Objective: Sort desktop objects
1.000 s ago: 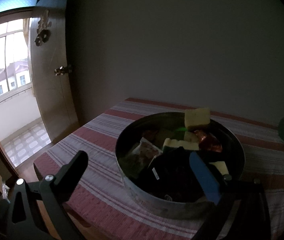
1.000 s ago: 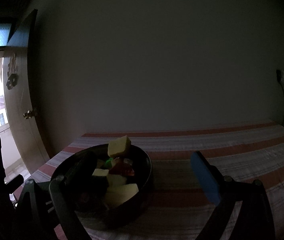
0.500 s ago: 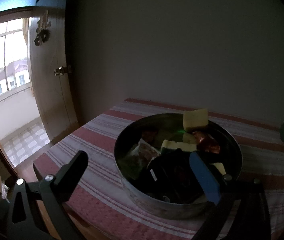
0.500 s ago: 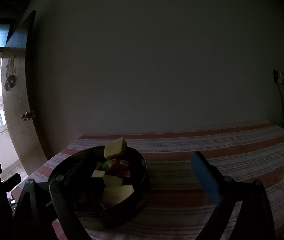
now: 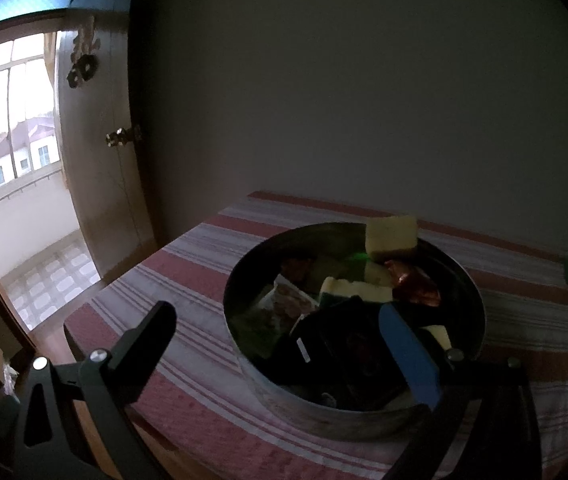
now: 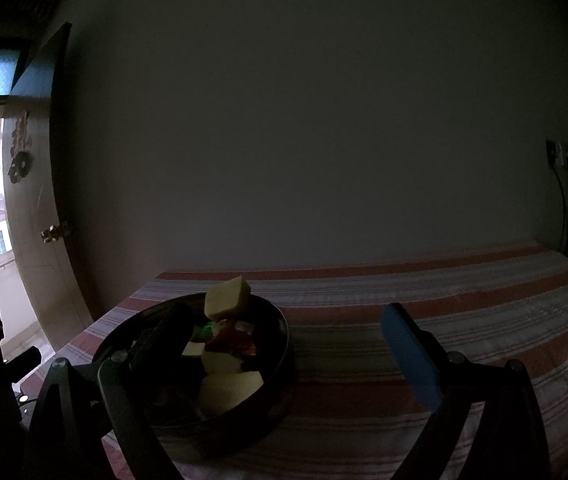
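**A:** ok so where are we at? We've got the left gripper (image 5: 280,332) spread wide with nothing between its fingers, hanging just in front of the round metal tin (image 5: 335,408) on the striped tablecloth (image 5: 188,280). The black finger sits out over the cloth to the left of the tin, the blue-padded one lines up over the tin's near right side

**B:** same story on our other hand. Right gripper (image 6: 287,336) is wide open and empty too. From that wrist view its dark finger overlaps the tin (image 6: 280,364) and the blue one is out over bare cloth (image 6: 463,300) to the right

**A:** and the stuff to sort is all piled in the tin. We can make out a yellow sponge block (image 5: 391,236) perched up at the far rim, a couple more pale yellow pieces (image 5: 353,290) under it, a shiny red wrapper (image 5: 419,290), a printed packet (image 5: 289,306) on the left side and some black thing (image 5: 335,352) at the near side. Can't tell what that black one is, way too dark

**B:** yeah the right view is even murkier, we only really get the sponge block (image 6: 228,298), the red wrapper (image 6: 236,338) and pale chunks (image 6: 230,390)

**A:** tin sits near the table's left end, by the wooden door (image 5: 96,184) and the bright window (image 5: 8,120). Plain wall (image 6: 303,140) behind

**B:** socket with cables (image 6: 561,160) far right on our side
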